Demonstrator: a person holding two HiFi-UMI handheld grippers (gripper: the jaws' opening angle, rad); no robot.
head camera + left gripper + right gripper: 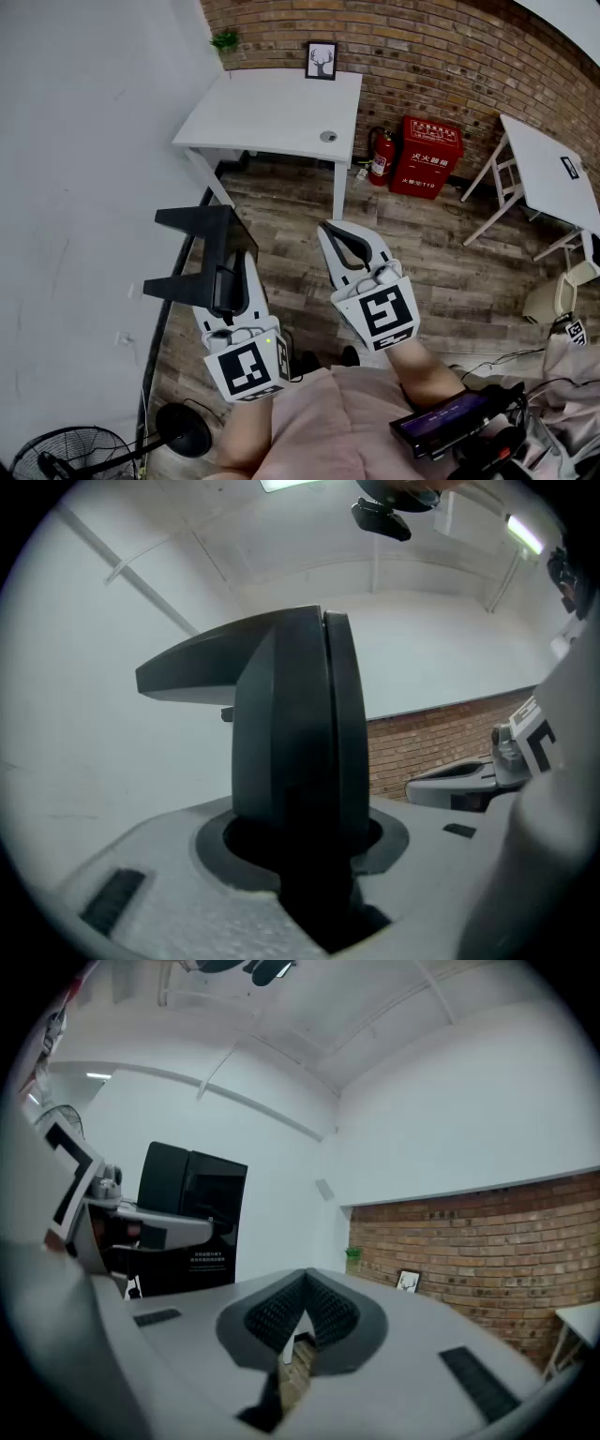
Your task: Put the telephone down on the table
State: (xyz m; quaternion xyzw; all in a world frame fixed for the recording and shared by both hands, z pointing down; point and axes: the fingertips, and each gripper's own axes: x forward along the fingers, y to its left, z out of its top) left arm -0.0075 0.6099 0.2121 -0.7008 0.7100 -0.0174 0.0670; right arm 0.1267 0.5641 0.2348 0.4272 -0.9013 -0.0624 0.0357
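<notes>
A black, wedge-shaped telephone (202, 255) hangs in the air above the wooden floor, well short of the white table (281, 112) by the brick wall. My left gripper (228, 281) is shut on it, both jaws clamped on its black body (292, 733). My right gripper (340, 234) floats beside it to the right, shut and empty, its ribbed pads meeting (302, 1321). In the right gripper view the telephone (192, 1213) shows at the left, held level.
On the table stand a framed deer picture (322, 60) and a small plant (225, 40). A fire extinguisher (382, 155) and a red box (429, 155) sit by the wall. A second white table (553, 173) is at right, a fan (75, 455) at lower left.
</notes>
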